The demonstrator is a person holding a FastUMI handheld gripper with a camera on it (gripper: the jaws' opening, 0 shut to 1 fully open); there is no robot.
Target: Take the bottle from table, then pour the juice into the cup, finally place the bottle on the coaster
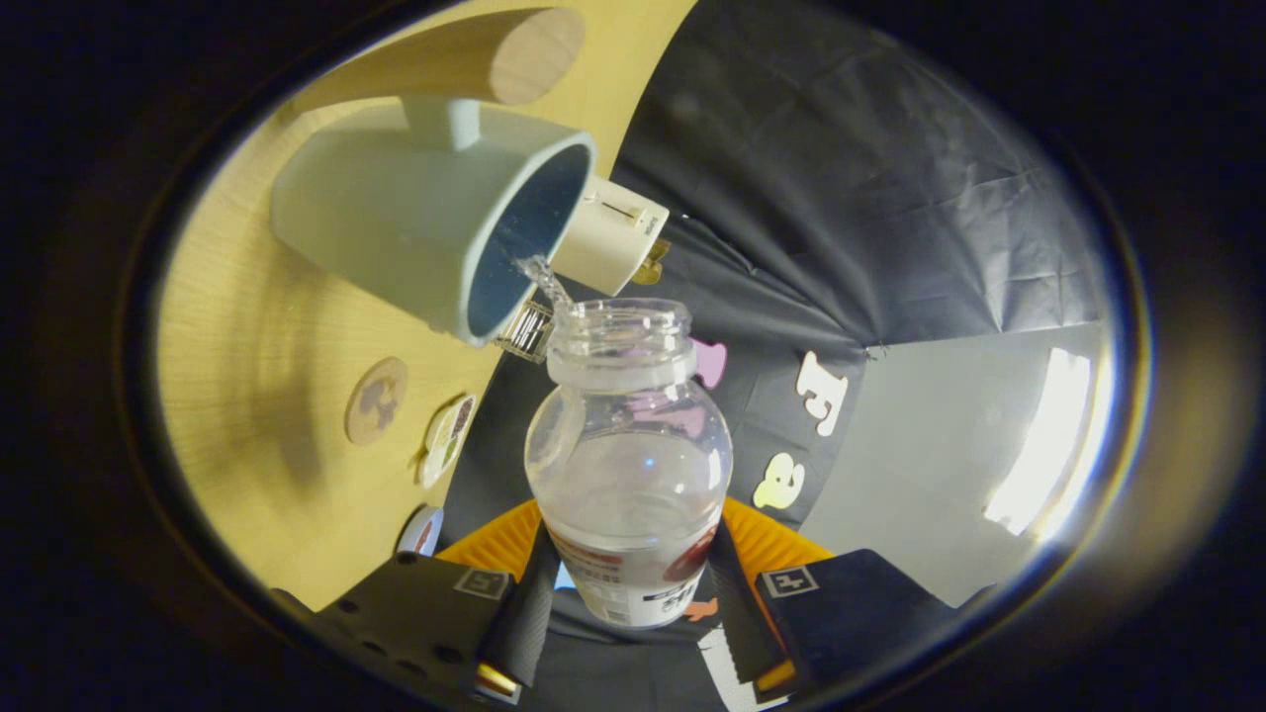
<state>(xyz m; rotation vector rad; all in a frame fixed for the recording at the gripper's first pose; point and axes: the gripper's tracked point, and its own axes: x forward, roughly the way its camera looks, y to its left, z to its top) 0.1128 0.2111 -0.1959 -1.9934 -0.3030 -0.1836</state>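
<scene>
A pale wooden table [247,415] tilts across the gripper view, carrying a light grey cup [415,237] with a dark interior. The gripper [633,603] clamps a clear, uncapped bottle [628,465] between both fingers, pressing on its labelled lower body. The bottle's open mouth points at the cup's rim, and a thin stream of clear liquid [544,277] runs from the mouth into the cup. A round wooden coaster [376,400] lies on the table just beside the cup.
</scene>
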